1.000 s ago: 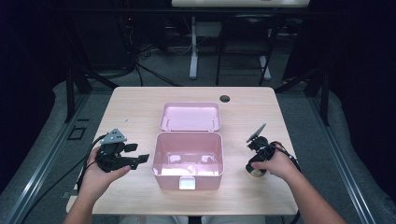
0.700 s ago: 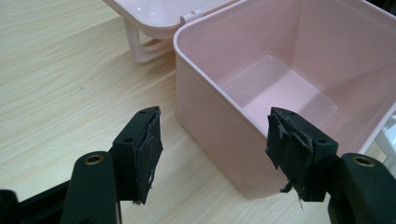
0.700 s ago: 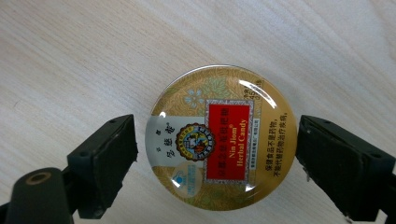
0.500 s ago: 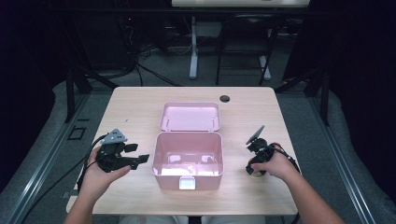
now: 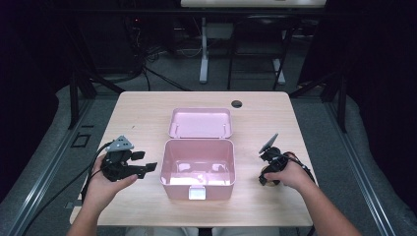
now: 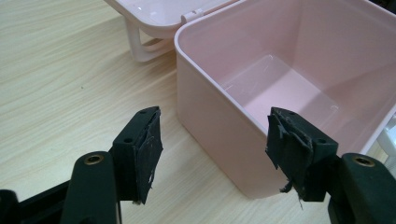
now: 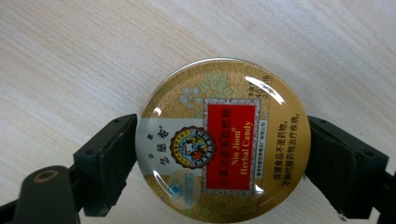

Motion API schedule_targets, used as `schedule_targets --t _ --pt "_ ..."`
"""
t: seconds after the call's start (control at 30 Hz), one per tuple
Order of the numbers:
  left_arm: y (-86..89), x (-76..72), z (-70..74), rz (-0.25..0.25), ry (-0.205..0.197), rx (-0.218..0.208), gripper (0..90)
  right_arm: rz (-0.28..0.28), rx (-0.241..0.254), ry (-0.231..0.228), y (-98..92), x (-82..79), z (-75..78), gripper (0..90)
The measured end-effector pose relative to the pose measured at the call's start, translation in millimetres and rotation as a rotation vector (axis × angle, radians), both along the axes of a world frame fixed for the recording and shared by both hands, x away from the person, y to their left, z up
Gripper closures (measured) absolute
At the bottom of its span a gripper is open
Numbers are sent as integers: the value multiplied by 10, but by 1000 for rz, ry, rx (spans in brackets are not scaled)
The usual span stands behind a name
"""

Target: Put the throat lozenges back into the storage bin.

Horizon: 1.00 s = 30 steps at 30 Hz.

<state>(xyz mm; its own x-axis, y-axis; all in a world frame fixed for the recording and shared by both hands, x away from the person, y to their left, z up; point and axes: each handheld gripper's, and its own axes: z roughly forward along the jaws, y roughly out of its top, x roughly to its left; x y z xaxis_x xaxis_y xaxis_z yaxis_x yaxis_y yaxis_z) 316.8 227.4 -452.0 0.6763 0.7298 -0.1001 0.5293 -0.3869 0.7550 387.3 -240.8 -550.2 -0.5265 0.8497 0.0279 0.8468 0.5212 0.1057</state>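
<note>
An open pink box [image 5: 196, 142] stands in the middle of the table, empty inside, its lid [image 5: 200, 123] laid flat behind it. My left gripper [image 5: 146, 161] is held just left of the box, open, with nothing between its jaws. In the left gripper view the left gripper [image 6: 212, 135] faces the near corner of the pink box [image 6: 299, 70]. My right gripper [image 5: 268, 177] points down at the table to the right of the box. In the right gripper view the right gripper [image 7: 222, 140] is shut on a round gold and red candy tin [image 7: 224, 107], a jaw touching each side.
The wooden table [image 5: 137, 113] has a small dark cable hole [image 5: 236, 103] near its far edge. Cables trail from the left gripper off the table's left side. Dark floor and stands surround the table.
</note>
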Motion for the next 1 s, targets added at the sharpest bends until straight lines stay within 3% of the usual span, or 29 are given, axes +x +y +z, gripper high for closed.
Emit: schedule_targets --t 0.53,0.67,1.0 --pt "1 0 -1 0 3 3 354 -3 4 -2 -1 3 -33 162" --pt "3 1 -2 0 3 2 354 5 -30 7 21 1 -23 171" --pt "4 5 -11 2 4 -2 354 15 -44 3 36 2 -26 180"
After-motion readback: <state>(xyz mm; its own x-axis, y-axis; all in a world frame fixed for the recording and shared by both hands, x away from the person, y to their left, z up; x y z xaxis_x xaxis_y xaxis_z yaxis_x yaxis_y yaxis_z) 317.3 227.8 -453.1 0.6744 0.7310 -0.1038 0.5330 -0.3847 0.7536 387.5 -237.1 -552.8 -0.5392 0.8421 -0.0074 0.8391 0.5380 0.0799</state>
